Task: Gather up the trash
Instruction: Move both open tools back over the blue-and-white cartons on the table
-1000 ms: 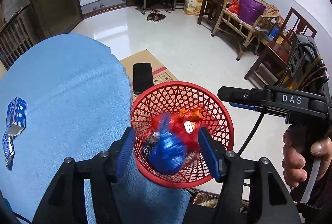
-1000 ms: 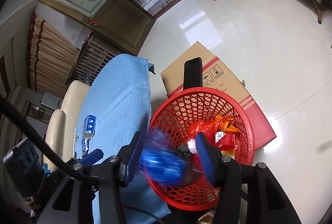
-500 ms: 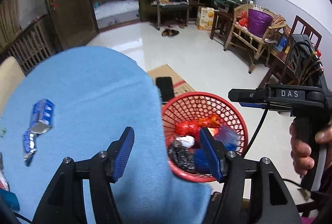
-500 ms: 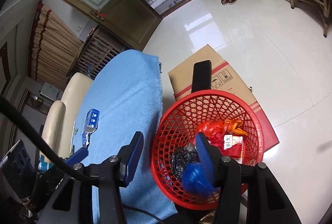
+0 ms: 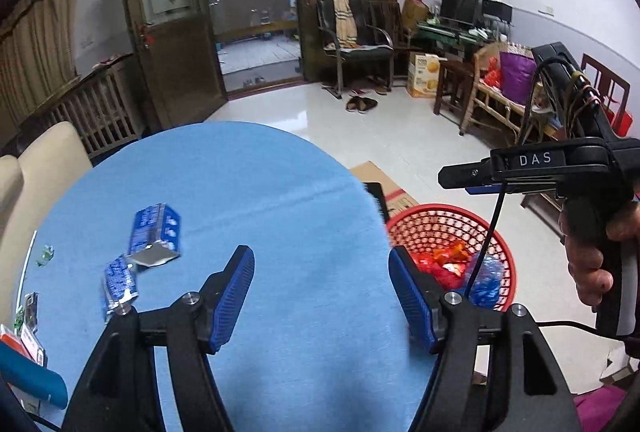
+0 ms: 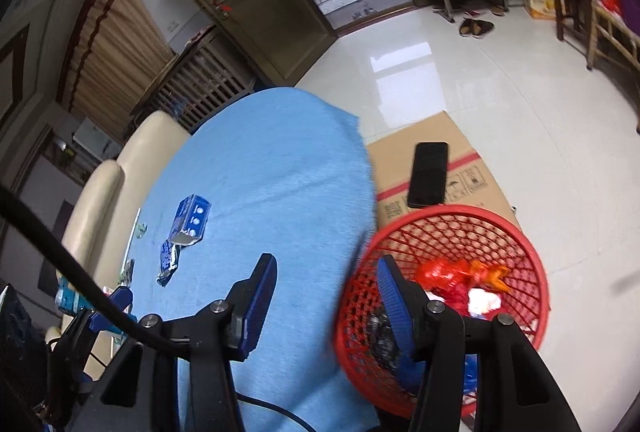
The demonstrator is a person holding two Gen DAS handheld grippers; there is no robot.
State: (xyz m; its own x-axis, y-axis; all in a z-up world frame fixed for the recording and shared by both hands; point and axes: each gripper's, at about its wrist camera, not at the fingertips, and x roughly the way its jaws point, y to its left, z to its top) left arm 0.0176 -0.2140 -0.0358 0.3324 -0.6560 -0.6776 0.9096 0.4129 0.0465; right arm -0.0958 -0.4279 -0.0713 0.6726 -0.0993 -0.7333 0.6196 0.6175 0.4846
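left gripper (image 5: 322, 292) jaws just widening, empty | right gripper (image 6: 326, 296) apart, empty | red basket (image 6: 532, 252) right of both | blue carton (image 5: 156, 240) ahead-left

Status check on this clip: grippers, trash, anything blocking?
Left gripper just opened wider, empty. Right gripper open, empty. Two blue wrappers on the cloth, basket part full. Nothing blocking.

Sky-blue cloth (image 5: 248, 191) under the blue-padded left gripper (image 5: 322, 296); right of it a red lattice basket (image 6: 516, 232) (red, orange, blue wrappers inside); blue-and-silver cartons (image 5: 156, 236) ahead-left.
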